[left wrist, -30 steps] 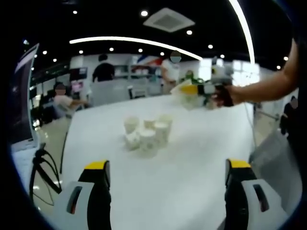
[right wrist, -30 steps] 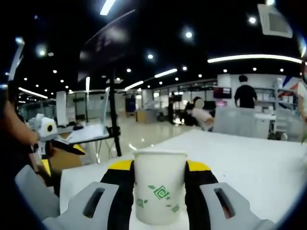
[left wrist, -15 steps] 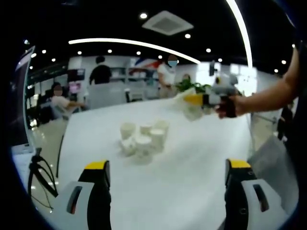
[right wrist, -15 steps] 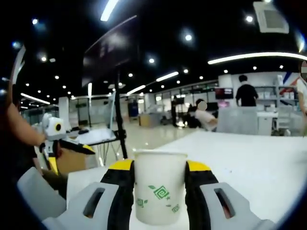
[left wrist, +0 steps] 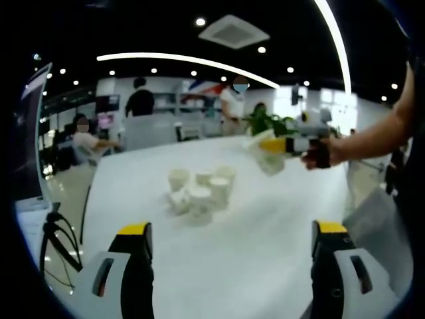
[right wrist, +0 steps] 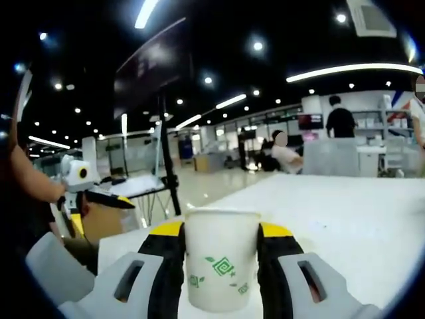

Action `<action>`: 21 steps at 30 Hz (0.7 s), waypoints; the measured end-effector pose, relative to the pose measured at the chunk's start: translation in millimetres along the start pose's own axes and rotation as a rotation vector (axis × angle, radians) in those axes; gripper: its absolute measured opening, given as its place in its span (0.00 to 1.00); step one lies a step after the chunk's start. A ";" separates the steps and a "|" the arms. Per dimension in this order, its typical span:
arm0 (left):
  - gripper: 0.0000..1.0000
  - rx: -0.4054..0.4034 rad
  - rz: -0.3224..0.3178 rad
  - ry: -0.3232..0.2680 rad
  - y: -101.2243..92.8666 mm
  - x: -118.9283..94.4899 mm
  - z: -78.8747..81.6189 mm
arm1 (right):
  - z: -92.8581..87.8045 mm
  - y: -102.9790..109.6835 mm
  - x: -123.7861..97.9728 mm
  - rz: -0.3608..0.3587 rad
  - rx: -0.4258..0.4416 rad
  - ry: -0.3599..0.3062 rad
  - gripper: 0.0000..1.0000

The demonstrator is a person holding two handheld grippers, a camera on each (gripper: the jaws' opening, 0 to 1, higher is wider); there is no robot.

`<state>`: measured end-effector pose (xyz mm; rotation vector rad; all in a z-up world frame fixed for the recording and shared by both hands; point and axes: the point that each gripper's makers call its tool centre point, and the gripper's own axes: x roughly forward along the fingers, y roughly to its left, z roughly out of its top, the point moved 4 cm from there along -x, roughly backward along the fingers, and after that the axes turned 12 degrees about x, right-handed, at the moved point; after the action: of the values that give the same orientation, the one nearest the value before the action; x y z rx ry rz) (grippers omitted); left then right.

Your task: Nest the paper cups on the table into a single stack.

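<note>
Right gripper [right wrist: 220,266] clamps an upright paper cup [right wrist: 220,256] — cup cluster [left wrist: 199,189] lies mid-frame, ahead of the wide-open, empty left gripper [left wrist: 232,266].

In the left gripper view the left tongs [left wrist: 231,266] stand with their two yellow-tipped jaws wide apart, nothing between them. Ahead of them and up to the right, the right tongs [left wrist: 267,147] come in from the side, carried by a hand [left wrist: 320,151] on a bare forearm that runs back to the right; a paper cup [left wrist: 271,159] sits tilted in their tips. In the right gripper view the right tongs [right wrist: 221,234] press both jaws against the sides of that cup [right wrist: 220,266], which stands upright between them. To their left, the left tongs [right wrist: 99,198] point rightward, held by an arm at the edge.
</note>
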<state>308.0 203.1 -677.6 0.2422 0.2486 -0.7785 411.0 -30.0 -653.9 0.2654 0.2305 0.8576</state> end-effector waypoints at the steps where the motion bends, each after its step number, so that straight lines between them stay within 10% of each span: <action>1: 0.99 -0.001 0.000 -0.001 -0.3 0.0 0.0 | -2.0 -0.3 -0.6 -0.001 0.003 0.000 0.40; 21: 0.99 0.000 -0.004 0.018 -6.6 -2.6 -6.4 | -32.4 34.1 -6.4 0.056 -0.087 -0.017 0.38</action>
<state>300.7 202.1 -683.6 0.2487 0.2666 -0.7810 372.8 -9.1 -672.9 0.1988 0.1705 0.9184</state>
